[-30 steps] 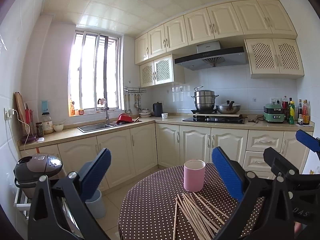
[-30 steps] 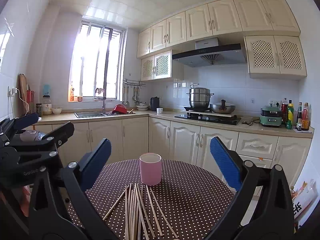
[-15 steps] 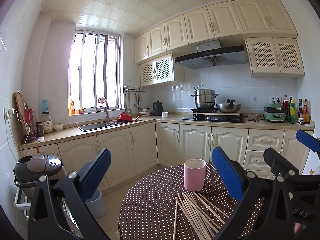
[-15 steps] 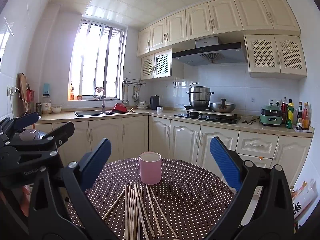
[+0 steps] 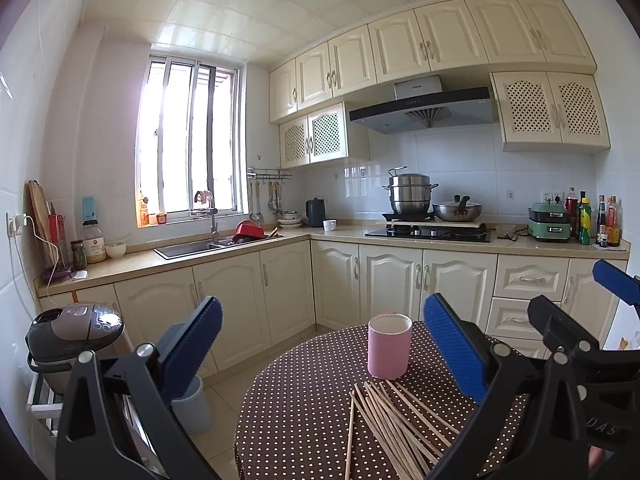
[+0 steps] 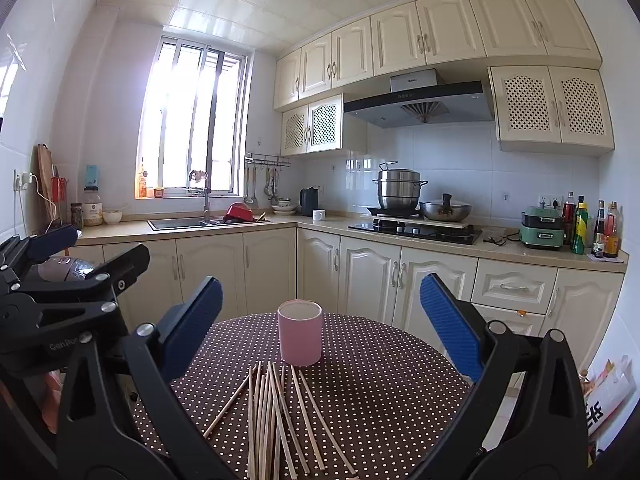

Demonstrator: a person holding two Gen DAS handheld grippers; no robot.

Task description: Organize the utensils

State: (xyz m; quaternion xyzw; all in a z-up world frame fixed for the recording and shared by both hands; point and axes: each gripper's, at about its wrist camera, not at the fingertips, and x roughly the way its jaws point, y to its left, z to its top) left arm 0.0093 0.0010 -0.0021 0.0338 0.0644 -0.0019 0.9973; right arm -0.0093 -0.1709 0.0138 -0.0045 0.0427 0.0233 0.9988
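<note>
A pink cup (image 6: 300,333) stands upright on a round table with a brown polka-dot cloth (image 6: 380,380). Several wooden chopsticks (image 6: 276,412) lie loose on the cloth in front of the cup. In the left wrist view the cup (image 5: 389,345) and chopsticks (image 5: 394,420) sit right of centre. My left gripper (image 5: 320,344) is open and empty, held above the table's left edge. My right gripper (image 6: 320,320) is open and empty, above the chopsticks and facing the cup. The left gripper also shows in the right wrist view (image 6: 72,256) at the far left.
Cream kitchen cabinets and a counter (image 6: 400,236) run behind the table, with a sink (image 6: 180,222), a stove with pots (image 6: 416,226) and bottles (image 6: 592,228). A rice cooker (image 5: 72,332) and a grey bin (image 5: 192,408) stand left of the table.
</note>
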